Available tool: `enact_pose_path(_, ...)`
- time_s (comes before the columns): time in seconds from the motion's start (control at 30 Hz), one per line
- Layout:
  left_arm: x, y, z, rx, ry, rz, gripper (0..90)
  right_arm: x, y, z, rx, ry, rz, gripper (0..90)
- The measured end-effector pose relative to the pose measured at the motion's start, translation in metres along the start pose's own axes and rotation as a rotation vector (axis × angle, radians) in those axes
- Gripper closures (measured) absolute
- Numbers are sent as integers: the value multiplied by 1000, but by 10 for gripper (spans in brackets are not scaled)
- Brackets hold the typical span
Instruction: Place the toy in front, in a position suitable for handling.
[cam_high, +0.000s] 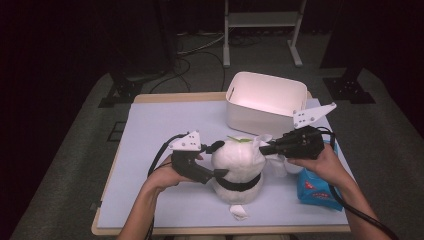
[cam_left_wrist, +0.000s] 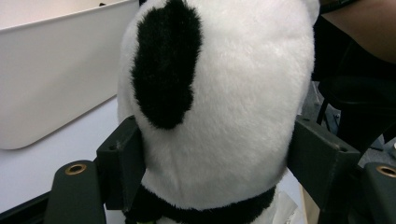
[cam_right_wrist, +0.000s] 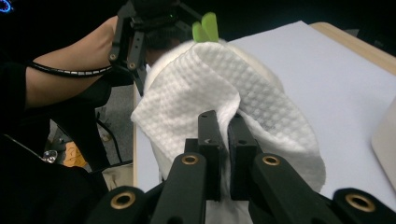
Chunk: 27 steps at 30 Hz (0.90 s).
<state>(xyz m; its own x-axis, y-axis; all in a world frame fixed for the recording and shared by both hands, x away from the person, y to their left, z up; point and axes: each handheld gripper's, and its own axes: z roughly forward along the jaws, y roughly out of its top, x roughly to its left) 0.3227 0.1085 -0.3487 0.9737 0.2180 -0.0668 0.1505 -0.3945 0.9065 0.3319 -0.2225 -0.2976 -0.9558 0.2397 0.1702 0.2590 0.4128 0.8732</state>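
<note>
Held near the table's (cam_high: 165, 120) front edge, the panda (cam_high: 236, 162) sits squeezed at its left by the left gripper (cam_high: 218, 160), while the right gripper (cam_high: 262, 149), nearer its top right, pinches a tissue (cam_right_wrist: 205, 88) draped over its head.

white bin (cam_high: 265, 102) blocks the far side behind the panda (cam_high: 237, 165); near mat (cam_high: 165, 205) lies open.
</note>
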Motion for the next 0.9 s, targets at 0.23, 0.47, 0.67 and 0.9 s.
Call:
enact_pose_path(0.23,1,-1,0,-7,-2,-2,255,-3,-8,1,5,1,21,858)
enact_pose_path(0.47,1,-1,0,-5,-1,-4,257,-8,-30,0,17,-6,61,857)
enact_pose_path(0.67,2,2,1,6,-3,3,265,-6,-26,-3,31,-18,47,857)
enact_pose_path(0.9,2,7,3,23,-4,7,266,3,6,0,46,-18,-23,857)
